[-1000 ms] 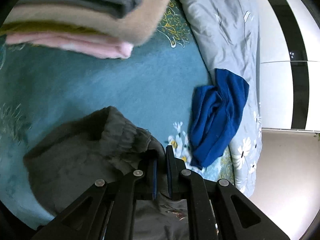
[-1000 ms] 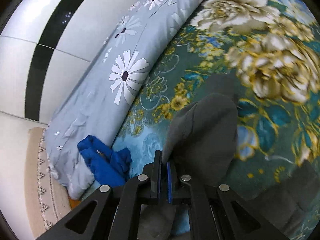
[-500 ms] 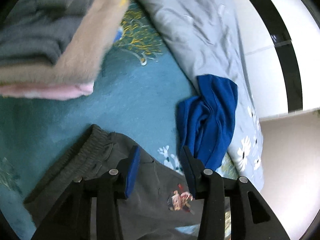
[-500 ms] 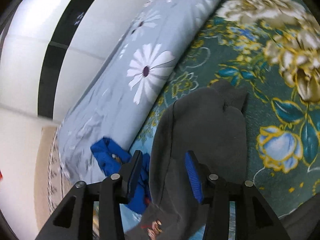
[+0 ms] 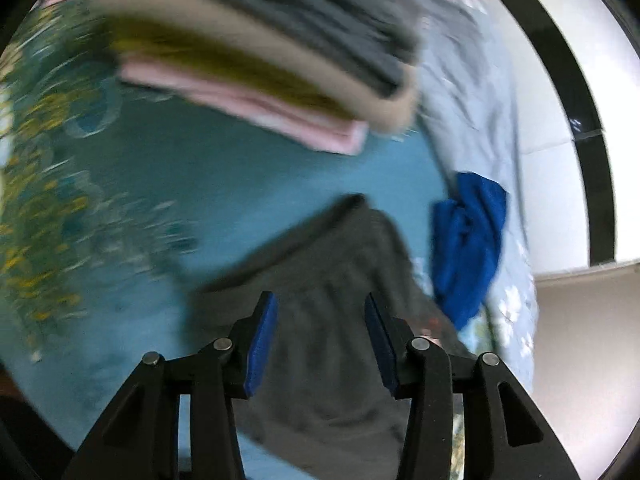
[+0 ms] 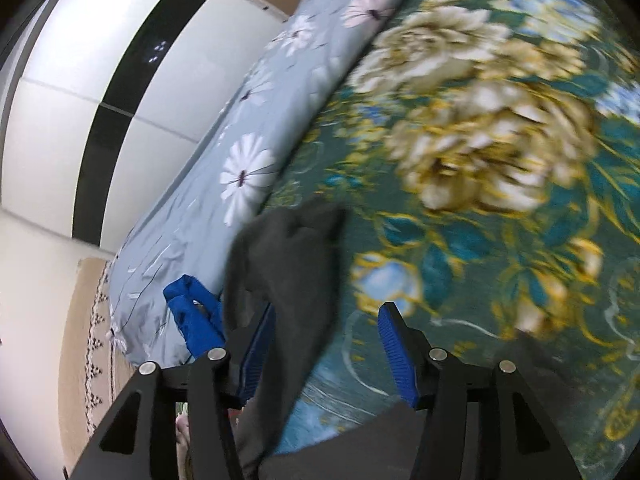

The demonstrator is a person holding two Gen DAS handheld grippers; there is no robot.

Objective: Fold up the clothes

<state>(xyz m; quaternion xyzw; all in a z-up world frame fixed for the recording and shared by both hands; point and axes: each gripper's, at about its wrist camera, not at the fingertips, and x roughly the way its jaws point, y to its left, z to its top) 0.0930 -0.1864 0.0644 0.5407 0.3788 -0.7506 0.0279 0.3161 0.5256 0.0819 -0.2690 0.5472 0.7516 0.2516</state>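
Landmark for all positions: the grey trousers [image 5: 320, 280], lying flat on the teal floral blanket [image 5: 280, 184].

Left wrist view, left to right: blanket pattern, blurred; a stack of folded clothes [image 5: 260, 52] beyond the trousers, well apart from them; the left gripper [image 5: 318, 322] directly over the trousers' waistband end, its jaws opening, blue pads clear of the cloth and nothing pressed between them; a crumpled blue garment [image 5: 468, 248] just beside the trousers' right edge, against a grey daisy-print quilt [image 5: 472, 92].

Right wrist view, left to right: wardrobe doors; quilt; the blue garment just left of the trousers; the right gripper [image 6: 326, 344] over the trousers' leg end, jaws opening, cloth passing beneath the left pad without being pinched.

Step in hand, by judgement: release following a fold, both grippers letting go of the trousers. The next move likely calls for fresh pinches on the trousers for a further fold, or a lift onto the stack.

View differences: only the left view shows the stack; only the right shows the large gold flower print [image 6: 480, 128] and the floor edge.
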